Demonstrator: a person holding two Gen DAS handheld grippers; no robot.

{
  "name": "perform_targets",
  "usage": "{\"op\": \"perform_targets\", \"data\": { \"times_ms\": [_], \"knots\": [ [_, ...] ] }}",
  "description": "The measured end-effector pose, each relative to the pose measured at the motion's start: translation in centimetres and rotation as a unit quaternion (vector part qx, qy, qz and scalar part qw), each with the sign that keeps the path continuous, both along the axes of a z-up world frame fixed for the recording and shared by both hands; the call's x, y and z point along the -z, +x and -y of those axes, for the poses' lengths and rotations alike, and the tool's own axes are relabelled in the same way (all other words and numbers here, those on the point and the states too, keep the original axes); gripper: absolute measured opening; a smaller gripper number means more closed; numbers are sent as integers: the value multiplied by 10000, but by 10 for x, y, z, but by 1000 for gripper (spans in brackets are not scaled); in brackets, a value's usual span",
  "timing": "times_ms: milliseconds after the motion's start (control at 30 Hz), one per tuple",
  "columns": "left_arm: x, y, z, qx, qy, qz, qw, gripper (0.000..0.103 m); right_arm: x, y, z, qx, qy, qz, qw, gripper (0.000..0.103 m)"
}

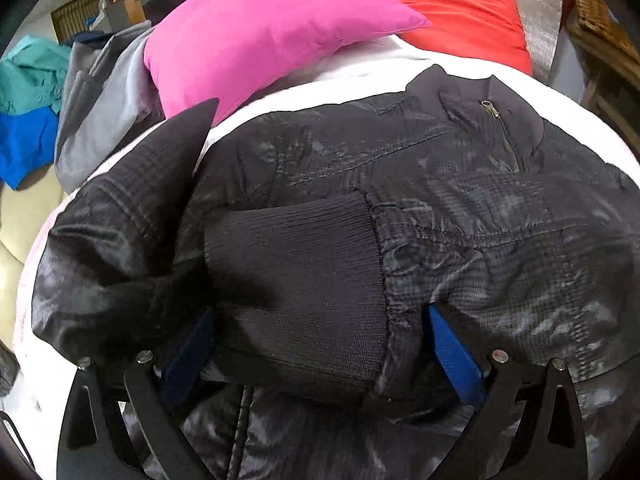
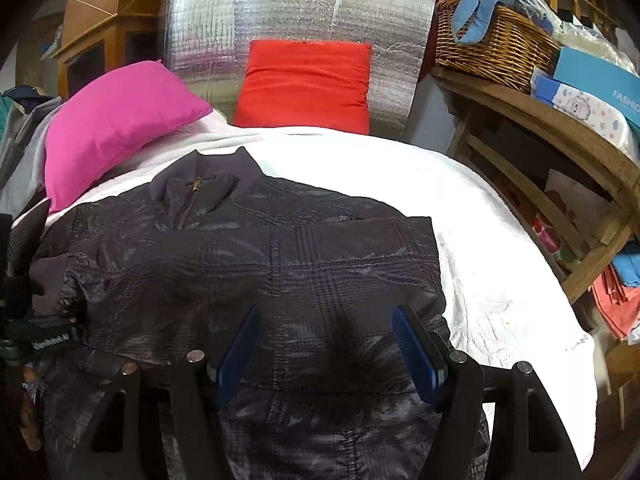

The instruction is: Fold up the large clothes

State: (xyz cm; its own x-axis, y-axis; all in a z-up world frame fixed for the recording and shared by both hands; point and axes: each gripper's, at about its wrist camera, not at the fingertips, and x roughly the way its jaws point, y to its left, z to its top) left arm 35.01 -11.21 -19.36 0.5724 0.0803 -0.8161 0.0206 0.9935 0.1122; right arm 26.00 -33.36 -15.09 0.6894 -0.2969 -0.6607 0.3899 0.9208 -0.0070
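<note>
A dark plaid jacket (image 1: 460,200) lies on a white bedspread (image 1: 360,76), collar and zip at the far end. In the left wrist view a sleeve is folded across the body, and its ribbed knit cuff (image 1: 296,280) lies between the wide-apart blue pads of my left gripper (image 1: 316,332); the jaws stand open around it. In the right wrist view the jacket (image 2: 248,264) has its right sleeve folded across the chest. My right gripper (image 2: 324,332) hovers open over the jacket's lower part, holding nothing. The left gripper shows at that view's left edge.
A pink pillow (image 1: 260,36) and a red pillow (image 1: 460,12) lie at the bed's head against a silver foil panel (image 2: 296,12). Grey, teal and blue clothes (image 1: 36,112) are piled left. A wooden shelf with a wicker basket (image 2: 492,48) and boxes stands right of the bed.
</note>
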Motion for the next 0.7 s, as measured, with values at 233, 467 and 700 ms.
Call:
{"op": "perform_targets", "data": {
  "times_ms": [233,467,700],
  "knots": [
    [-7,-5,-1,3,-15,5,10000,102,-1,-1,2,27,-7,17,10000,72],
    [-57,-34,-27,45,-450,858,9953,102,-6,-1,-1,87,-6,65,9999,72],
    [-79,-47,-89,-422,-903,1132,9886,102,-12,-1,-19,34,-258,83,9996,72]
  ]
}}
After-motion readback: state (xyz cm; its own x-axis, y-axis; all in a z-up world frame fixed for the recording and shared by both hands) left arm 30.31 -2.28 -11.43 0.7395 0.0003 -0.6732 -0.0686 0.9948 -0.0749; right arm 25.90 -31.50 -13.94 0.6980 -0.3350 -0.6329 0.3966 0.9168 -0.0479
